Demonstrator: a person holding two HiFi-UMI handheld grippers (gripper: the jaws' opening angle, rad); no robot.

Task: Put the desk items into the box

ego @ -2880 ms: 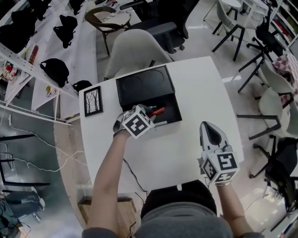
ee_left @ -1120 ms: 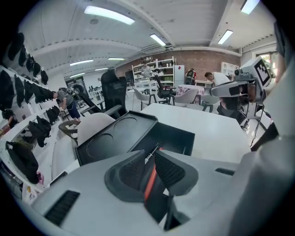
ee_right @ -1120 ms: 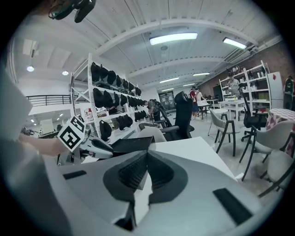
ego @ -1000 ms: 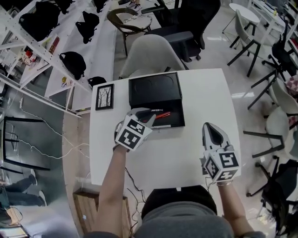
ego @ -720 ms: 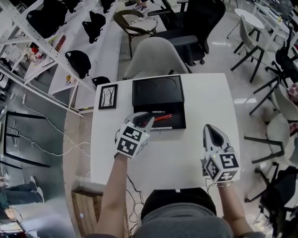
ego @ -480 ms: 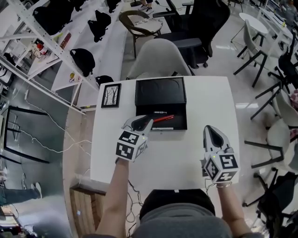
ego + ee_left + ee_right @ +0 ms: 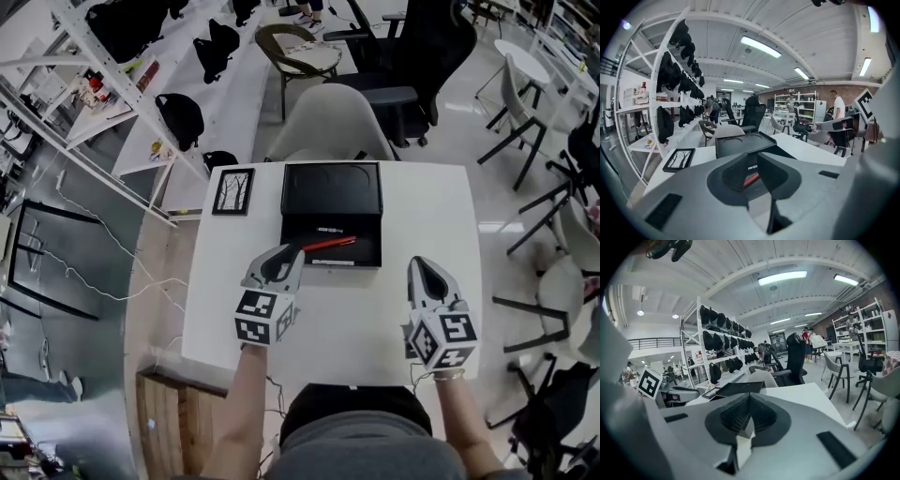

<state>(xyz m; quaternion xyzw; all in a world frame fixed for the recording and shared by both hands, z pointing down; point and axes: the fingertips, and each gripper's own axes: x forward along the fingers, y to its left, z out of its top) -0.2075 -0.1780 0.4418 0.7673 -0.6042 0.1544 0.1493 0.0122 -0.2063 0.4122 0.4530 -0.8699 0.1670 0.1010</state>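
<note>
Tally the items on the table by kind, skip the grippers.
Black box: 1
Picture frame: 1
Red pen: 1, in the box
Dark pen-like item: 1, in the box
Total: 4

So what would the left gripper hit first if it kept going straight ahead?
Probably the black box, by the red pen inside, seen between the open jaws of the left gripper; depth is uncertain.

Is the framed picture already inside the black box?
No, the framed picture lies on the white table, outside the open black box and to its left in the head view.
</note>
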